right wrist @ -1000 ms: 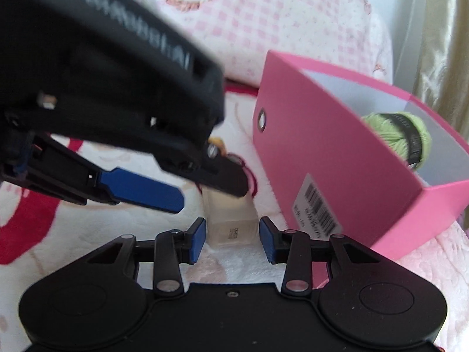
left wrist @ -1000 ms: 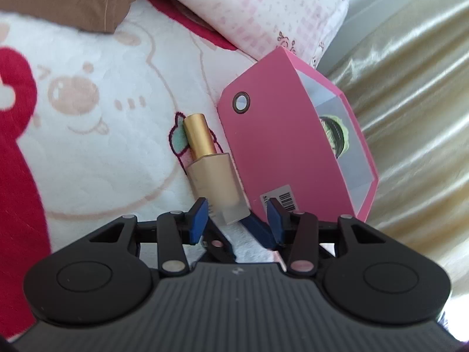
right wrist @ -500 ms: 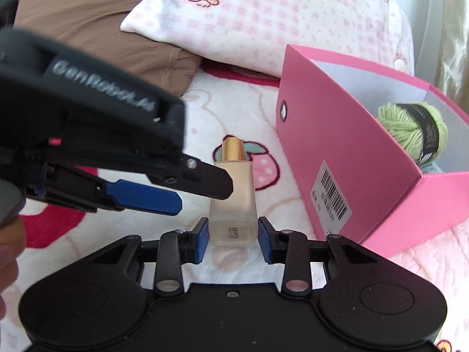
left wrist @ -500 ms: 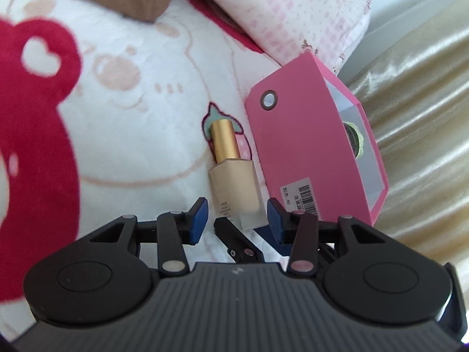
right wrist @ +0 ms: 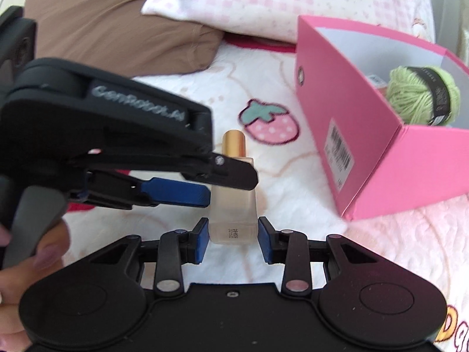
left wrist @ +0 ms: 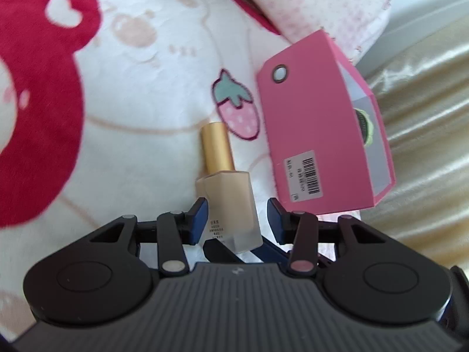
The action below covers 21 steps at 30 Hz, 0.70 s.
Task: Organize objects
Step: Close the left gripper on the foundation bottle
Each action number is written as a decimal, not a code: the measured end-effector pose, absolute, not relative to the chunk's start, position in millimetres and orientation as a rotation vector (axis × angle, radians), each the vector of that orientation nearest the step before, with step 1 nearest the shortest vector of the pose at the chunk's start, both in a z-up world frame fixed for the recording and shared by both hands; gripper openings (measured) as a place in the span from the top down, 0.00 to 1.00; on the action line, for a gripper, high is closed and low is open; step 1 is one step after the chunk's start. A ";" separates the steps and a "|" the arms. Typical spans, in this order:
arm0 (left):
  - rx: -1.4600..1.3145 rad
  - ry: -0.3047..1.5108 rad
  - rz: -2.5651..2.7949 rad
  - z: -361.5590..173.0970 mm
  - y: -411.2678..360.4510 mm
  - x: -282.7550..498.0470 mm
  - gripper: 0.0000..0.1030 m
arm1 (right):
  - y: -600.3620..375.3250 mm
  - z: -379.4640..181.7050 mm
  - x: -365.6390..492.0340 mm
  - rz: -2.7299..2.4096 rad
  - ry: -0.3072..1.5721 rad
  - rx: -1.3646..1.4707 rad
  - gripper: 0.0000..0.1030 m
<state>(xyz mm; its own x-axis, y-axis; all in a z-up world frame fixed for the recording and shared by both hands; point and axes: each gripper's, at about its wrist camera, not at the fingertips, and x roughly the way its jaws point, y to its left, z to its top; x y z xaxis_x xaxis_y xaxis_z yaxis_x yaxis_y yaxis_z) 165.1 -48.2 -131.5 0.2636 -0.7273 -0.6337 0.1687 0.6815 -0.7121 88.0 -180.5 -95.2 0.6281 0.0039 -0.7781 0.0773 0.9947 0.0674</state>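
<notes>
Blanket (right wrist: 293, 193) under bottle (right wrist: 233, 205); left tongs (right wrist: 231, 187) hide its shoulder.

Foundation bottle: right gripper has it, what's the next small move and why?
Probably carry the bottle rightward and up over the pink box rim. The right gripper pads clamp its base, the left gripper looks empty beside it, and the box is open, with green yarn inside.
</notes>
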 end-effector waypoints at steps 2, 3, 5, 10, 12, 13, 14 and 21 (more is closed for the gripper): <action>-0.543 1.155 -0.637 -129.6 -49.8 160.9 0.59 | -179.1 -97.5 87.5 -0.031 0.911 0.098 0.61; -0.511 1.153 -0.628 -128.1 -51.3 159.0 0.59 | -179.0 -97.5 87.5 -0.030 0.911 0.097 0.61; -0.454 1.154 -0.608 -126.8 -54.0 157.0 0.63 | -179.4 -98.2 88.3 -0.024 0.919 0.100 0.61; -0.437 1.133 -0.610 -124.3 -52.2 157.6 0.71 | -175.8 -100.6 84.8 -0.017 0.908 0.093 0.58; -0.442 1.127 -0.615 -125.4 -51.6 157.2 0.71 | -176.2 -102.4 86.6 -0.009 0.907 0.090 0.56; -0.445 1.122 -0.617 -125.9 -51.1 156.7 0.71 | -178.3 -103.0 87.9 0.000 0.906 0.098 0.56; -0.444 1.116 -0.621 -126.4 -50.5 156.0 0.71 | -181.6 -104.2 90.7 0.015 0.909 0.104 0.56; -0.448 1.101 -0.636 -129.4 -52.0 153.7 0.71 | -202.9 -106.8 102.6 0.109 0.953 0.166 0.57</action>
<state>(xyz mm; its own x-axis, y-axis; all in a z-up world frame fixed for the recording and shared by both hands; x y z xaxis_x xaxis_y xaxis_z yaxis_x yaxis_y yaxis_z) 153.7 -52.0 -129.4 0.3071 -0.6712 -0.6747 0.2485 0.7409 -0.6240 102.6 -202.9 -106.8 0.5748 0.1661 -0.8013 -0.0197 0.9817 0.1894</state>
